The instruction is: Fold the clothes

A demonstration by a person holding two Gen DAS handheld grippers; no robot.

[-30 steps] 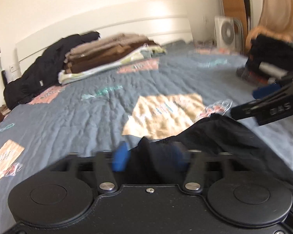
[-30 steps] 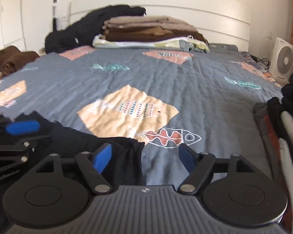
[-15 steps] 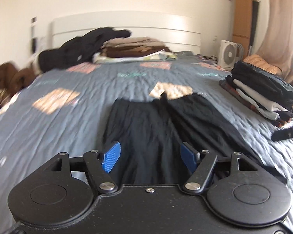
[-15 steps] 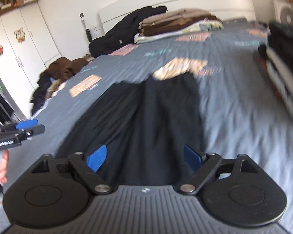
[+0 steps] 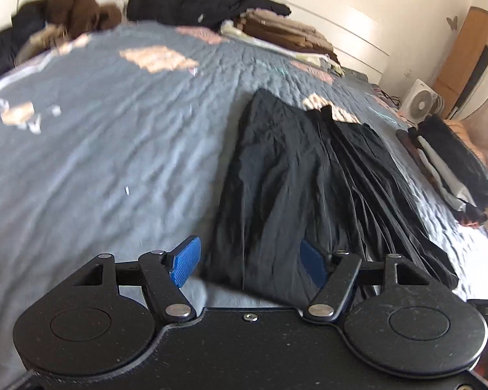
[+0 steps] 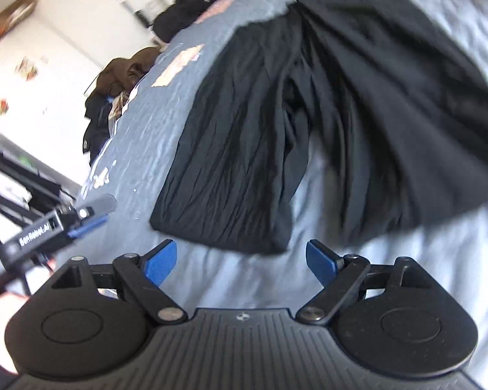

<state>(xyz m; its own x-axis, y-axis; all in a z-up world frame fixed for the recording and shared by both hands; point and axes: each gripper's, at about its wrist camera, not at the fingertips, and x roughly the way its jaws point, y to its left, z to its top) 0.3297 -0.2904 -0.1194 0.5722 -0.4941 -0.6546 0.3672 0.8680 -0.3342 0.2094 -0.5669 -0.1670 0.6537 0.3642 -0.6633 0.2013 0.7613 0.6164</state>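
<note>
A pair of black trousers (image 5: 296,175) lies spread lengthwise on the grey-blue quilted bed (image 5: 114,149), legs side by side with hems toward me. It also shows in the right wrist view (image 6: 276,113). My left gripper (image 5: 250,265) is open and empty, just above the near hem of the left leg. My right gripper (image 6: 240,263) is open and empty, hovering just short of the hems. The left gripper also shows at the left edge of the right wrist view (image 6: 65,219).
A stack of folded clothes (image 5: 452,159) sits at the bed's right edge. Folded brown garments (image 5: 283,32) and a black jacket (image 5: 205,6) lie by the headboard. Brown and dark clothes (image 5: 65,13) are heaped at the far left. A white fan (image 5: 421,100) stands beyond the bed.
Both grippers let go of the trousers, opened and pulled back toward the hems. The trousers went from bunched at the fingers to lying spread flat on the bed.
</note>
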